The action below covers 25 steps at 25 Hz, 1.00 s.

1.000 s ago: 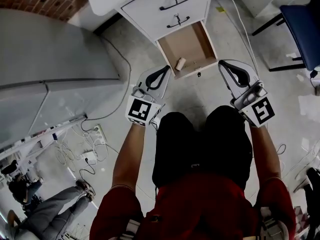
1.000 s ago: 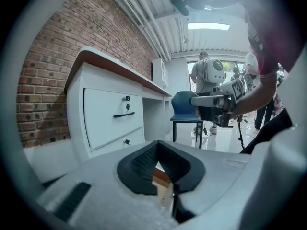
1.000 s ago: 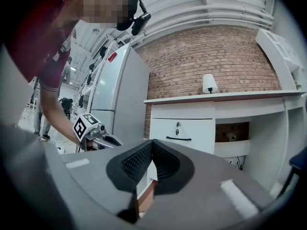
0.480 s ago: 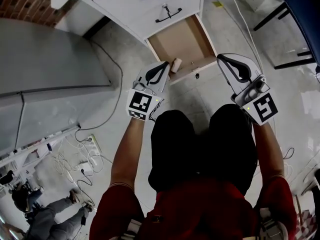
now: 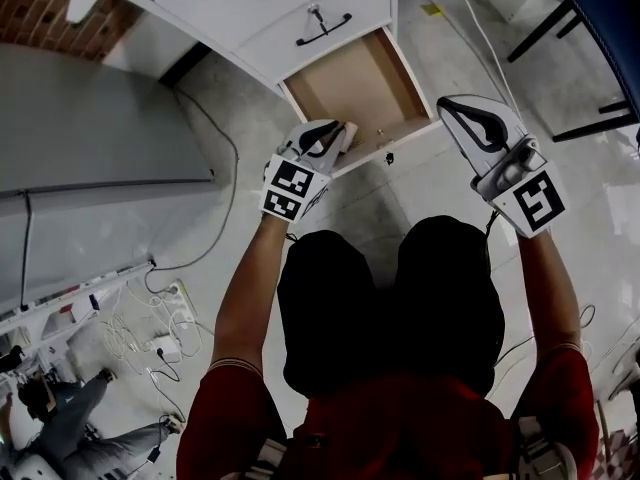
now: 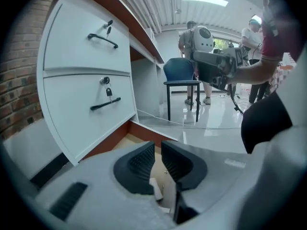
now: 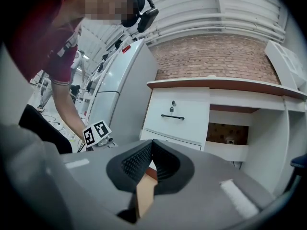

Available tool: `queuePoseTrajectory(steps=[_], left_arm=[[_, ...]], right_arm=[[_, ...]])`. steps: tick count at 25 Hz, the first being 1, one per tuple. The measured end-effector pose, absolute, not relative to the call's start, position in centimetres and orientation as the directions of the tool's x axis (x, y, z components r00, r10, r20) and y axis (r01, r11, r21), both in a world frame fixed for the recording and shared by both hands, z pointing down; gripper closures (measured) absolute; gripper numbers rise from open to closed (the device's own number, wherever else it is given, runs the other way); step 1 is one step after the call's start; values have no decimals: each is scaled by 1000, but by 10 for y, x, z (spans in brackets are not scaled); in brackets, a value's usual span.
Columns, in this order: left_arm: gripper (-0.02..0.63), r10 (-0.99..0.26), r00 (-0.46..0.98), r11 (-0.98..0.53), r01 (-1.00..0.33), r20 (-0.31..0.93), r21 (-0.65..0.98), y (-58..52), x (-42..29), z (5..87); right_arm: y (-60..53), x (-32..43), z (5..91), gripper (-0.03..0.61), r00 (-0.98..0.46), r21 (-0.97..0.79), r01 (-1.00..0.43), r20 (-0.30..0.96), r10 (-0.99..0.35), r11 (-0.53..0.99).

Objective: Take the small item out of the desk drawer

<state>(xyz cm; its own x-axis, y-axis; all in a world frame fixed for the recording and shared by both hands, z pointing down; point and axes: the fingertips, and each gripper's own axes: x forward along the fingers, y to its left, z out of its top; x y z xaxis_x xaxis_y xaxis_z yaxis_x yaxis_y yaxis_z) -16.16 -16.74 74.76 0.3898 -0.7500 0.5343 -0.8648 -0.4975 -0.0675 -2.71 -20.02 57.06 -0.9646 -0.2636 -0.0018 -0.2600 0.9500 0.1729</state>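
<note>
The bottom desk drawer [image 5: 398, 60] stands pulled out, its brown floor bare except for a small pale roll [image 5: 350, 132] at its front left corner. My left gripper [image 5: 331, 132] reaches over that front edge, its tips right next to the roll. In the left gripper view the left gripper [image 6: 157, 153] shows a narrow gap; its jaws are opening, and the small roll [image 6: 156, 189] lies below them, not pinched. My right gripper [image 5: 466, 110] hovers at the drawer's right front corner. In its own view the right gripper [image 7: 151, 146] is shut with nothing in it.
Two closed white drawers with black handles [image 5: 322, 23] sit above the open one. A grey cabinet [image 5: 90, 118] stands to the left, a blue chair [image 5: 608, 13] at far right. Cables [image 5: 150, 338] lie on the floor at left. People [image 6: 194, 42] stand behind.
My left gripper has moved forward from the floor in front of the drawer to over its front left corner, by the roll. The right gripper has stayed beside the drawer.
</note>
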Motion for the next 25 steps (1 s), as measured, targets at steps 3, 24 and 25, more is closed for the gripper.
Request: queuePoseTrajectory(steps=[3,24,25], left_arm=[[551,-720,381,-516,-853,579,-80,-178,-158,770],[459,-356,249,-647,-761,901,-45,-208,-162,906],[455,-340,240,-652,-757,909,-44,-209,-164,911]], right_arm=[[-211,-19,574,566,-966,188,-255,-17,-256,949],[-208,-5,616,566,-979,170,-203,0,-206,964],[-207,-4,619,566,-979,166,-202,2,-206,965]])
